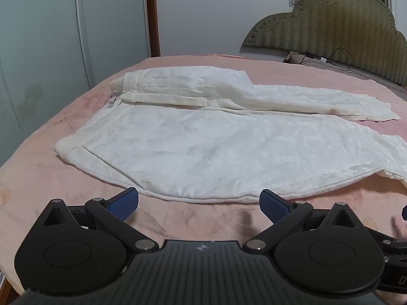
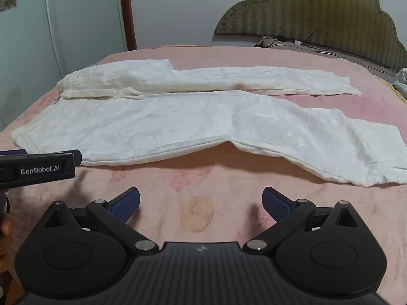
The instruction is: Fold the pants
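White pants [image 1: 203, 147] [image 2: 193, 124] lie spread flat on the pink bed, waistband at the left and both legs running to the right. The far leg lies straight; the near leg bends toward the front at its cuff [image 2: 376, 157]. My left gripper [image 1: 199, 204] hovers open just short of the near leg's front hem, nothing between its blue pads [image 1: 122, 203]. My right gripper [image 2: 201, 203] is open too, over bare blanket a short way in front of the near leg. The left gripper's black body [image 2: 38, 170] shows at the left edge of the right wrist view.
The pink blanket [image 2: 203, 190] covers the bed, with a pale stain [image 2: 195, 213] near my right gripper. A padded olive headboard [image 1: 330, 25] stands at the back right with a cable and small items. Wardrobe doors [image 1: 38, 50] line the left. A hand [image 2: 5, 231] shows at the left edge.
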Tool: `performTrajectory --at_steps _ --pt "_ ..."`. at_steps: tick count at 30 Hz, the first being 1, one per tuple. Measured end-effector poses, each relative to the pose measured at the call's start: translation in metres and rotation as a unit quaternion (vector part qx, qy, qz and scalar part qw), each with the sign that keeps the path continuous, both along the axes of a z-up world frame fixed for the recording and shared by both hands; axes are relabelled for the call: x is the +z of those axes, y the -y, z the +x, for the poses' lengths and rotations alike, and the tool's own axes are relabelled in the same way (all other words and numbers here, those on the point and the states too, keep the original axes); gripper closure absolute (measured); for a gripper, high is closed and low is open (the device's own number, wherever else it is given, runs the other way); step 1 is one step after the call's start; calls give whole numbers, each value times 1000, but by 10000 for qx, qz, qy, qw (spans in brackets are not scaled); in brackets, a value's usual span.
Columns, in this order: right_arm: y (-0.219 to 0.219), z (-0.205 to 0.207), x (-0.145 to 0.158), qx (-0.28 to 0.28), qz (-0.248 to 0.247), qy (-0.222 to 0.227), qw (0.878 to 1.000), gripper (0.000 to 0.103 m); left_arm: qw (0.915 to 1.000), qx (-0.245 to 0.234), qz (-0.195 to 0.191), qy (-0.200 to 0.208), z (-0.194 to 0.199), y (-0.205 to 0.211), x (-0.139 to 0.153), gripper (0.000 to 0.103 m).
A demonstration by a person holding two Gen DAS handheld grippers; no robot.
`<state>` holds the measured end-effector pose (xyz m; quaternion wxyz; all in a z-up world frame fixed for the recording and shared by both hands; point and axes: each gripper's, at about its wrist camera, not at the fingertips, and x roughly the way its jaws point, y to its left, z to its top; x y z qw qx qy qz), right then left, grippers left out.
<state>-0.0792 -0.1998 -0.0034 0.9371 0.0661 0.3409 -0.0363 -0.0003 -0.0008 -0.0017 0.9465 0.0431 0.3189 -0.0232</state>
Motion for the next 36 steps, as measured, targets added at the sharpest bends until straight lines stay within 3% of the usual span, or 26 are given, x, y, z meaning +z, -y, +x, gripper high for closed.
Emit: performTrajectory --at_steps 3,16,27,36 --pt "1 3 -6 -14 125 -183 9998 0 9999 71 98 -32 1 2 -5 0" --pt "1 5 -9 -11 145 -199 9997 0 9988 185 35 -450 2 -2 -24 0" --pt "3 7 -13 -26 261 -277 9993 0 9996 44 -18 -272 -6 -4 -33 0" --pt "2 6 -14 16 284 -269 9992 0 9996 -51 46 -256 -9 -1 -25 1"
